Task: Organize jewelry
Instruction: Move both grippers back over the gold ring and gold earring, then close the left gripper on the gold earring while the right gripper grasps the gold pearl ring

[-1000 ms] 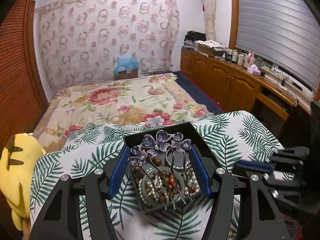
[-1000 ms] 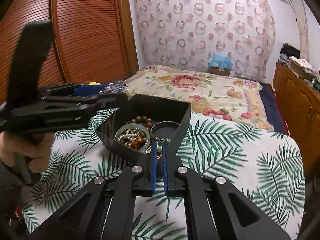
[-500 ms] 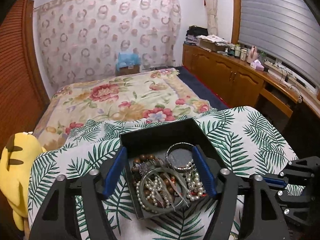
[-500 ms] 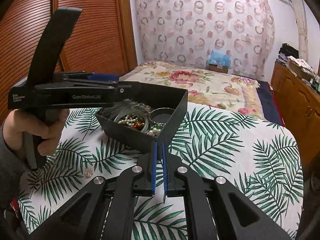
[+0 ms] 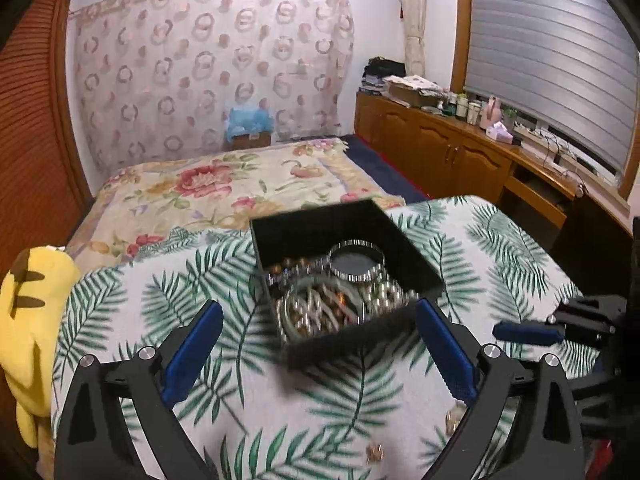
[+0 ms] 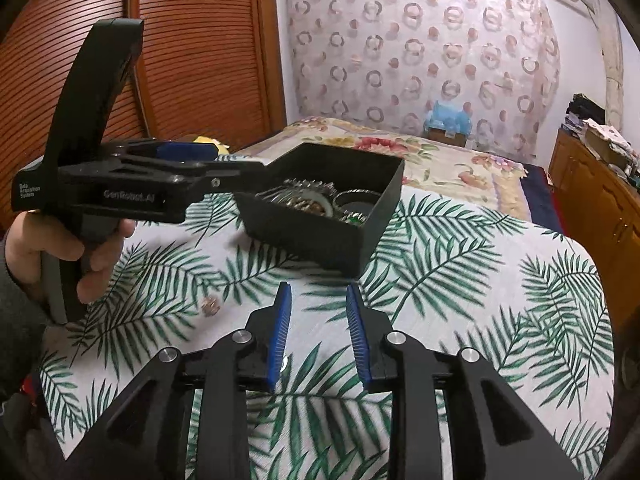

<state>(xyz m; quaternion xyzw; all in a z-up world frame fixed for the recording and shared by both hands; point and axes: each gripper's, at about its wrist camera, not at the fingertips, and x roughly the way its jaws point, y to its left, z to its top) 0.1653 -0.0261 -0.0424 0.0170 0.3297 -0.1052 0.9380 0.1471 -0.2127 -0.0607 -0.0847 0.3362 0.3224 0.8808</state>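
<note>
Dim warm indoor light, strong fisheye bending and dark corners, motion blur low in the frames

The left gripper point(image 6: 188, 152) body reads "GenRobot.AI" — and "Data Acquisition System" (small print, rear end).

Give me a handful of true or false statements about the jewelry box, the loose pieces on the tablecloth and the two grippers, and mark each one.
1. The black box has a lid on it. False: it is open, with pearls and a silver bangle showing inside.
2. The left gripper holds nothing. True: its jaws are opening wide, with only the box's near corner between the fingers.
3. A small gold piece lies loose on the palm-leaf tablecloth. True.
4. The right gripper is clamped on the box. False: its jaws are opening with nothing between them, short of the box.
5. The yellow plush toy sits inside the box. False: it is beside the table's edge.
</note>
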